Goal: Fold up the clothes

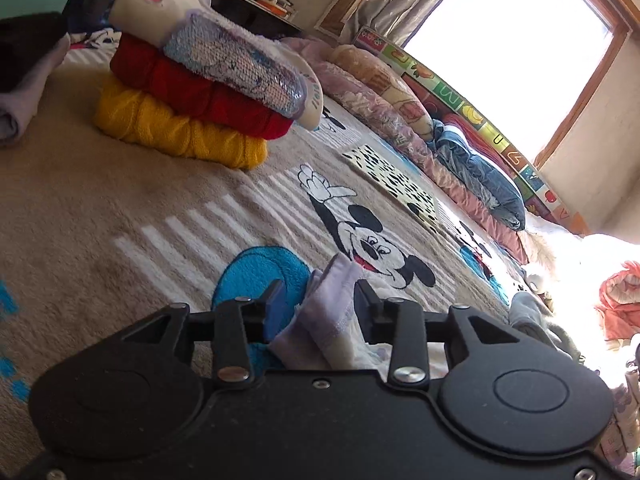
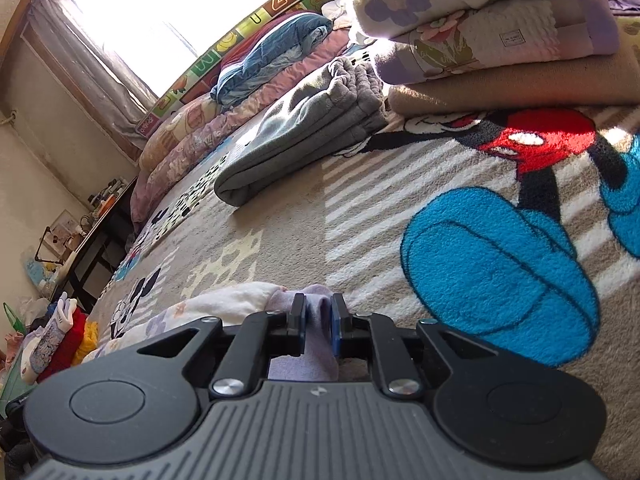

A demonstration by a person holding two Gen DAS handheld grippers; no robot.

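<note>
A lilac and white floral garment lies on the Mickey Mouse blanket. In the left wrist view my left gripper has its jaws apart, with a bunched lilac edge of the garment standing between them, not pinched. In the right wrist view my right gripper is shut on a lilac fold of the same garment, whose white floral body spreads to the left on the blanket.
A stack of folded clothes, yellow, red and sequined, sits at the left. A folded grey garment and stacked folded blankets lie ahead of the right gripper. Pillows and a window line the far side.
</note>
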